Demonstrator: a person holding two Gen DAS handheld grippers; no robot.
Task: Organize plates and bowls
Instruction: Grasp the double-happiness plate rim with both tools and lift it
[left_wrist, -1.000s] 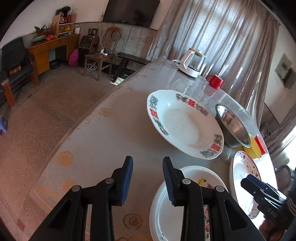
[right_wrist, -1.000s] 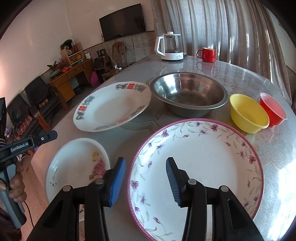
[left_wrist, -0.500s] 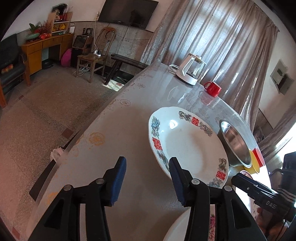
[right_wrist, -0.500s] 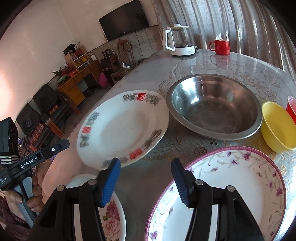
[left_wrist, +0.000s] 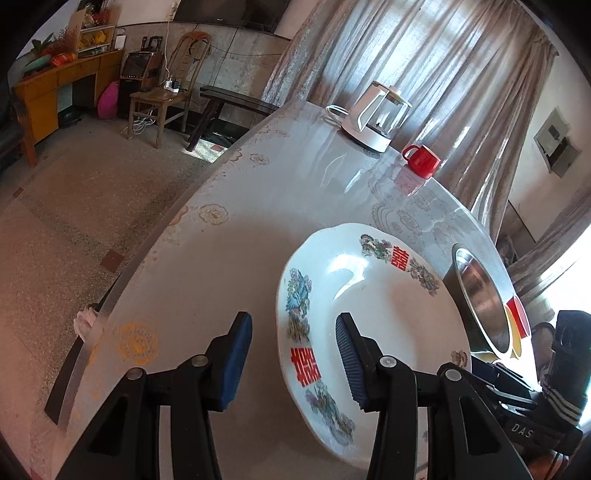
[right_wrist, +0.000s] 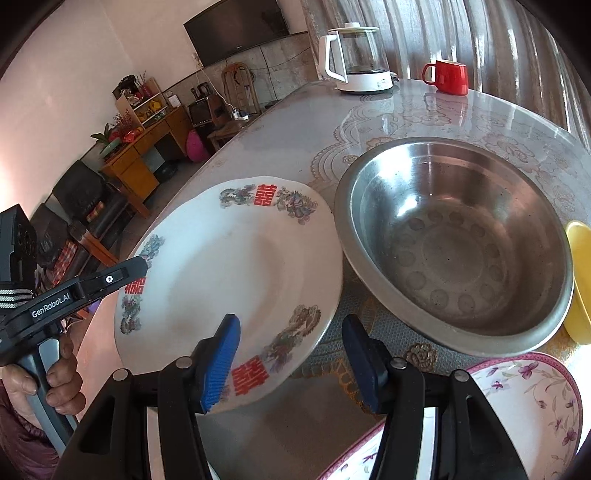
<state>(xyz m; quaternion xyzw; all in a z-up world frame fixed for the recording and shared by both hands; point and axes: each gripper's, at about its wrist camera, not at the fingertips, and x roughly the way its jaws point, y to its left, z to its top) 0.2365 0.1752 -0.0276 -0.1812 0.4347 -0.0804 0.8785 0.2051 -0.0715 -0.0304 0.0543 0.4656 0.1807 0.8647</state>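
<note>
**Left wrist and right wrist views: both sets of jaws poised at the white plate's rim**

Left wrist view has the left gripper (left_wrist: 293, 360) with its jaws part open after widening a moment ago and then holding about steady; the near rim of the white plate (left_wrist: 373, 314) sits between the two blue pads, and neither pad presses on it. This plate (white, with red double-happiness characters and floral patches round the rim) lies flat on the table (left_wrist: 258, 206) and serves as the landmark.

Just beside the plate, on its right in the right wrist view, stands the steel bowl (right_wrist: 465, 243), its rim almost touching the plate's. Beyond the bowl from the plate is a yellow bowl (right_wrist: 581, 280), only partly in view. Nearer the camera than the plate lies a flowered plate (right_wrist: 517, 402) with a purple edge.

The right gripper (right_wrist: 291, 360) likewise has jaws part open, having just widened and then held; its left pad hangs over the plate's near rim, and nothing is gripped.

Far behind the plate stand a glass kettle (right_wrist: 356, 59) and a red mug (right_wrist: 448, 75).
</note>
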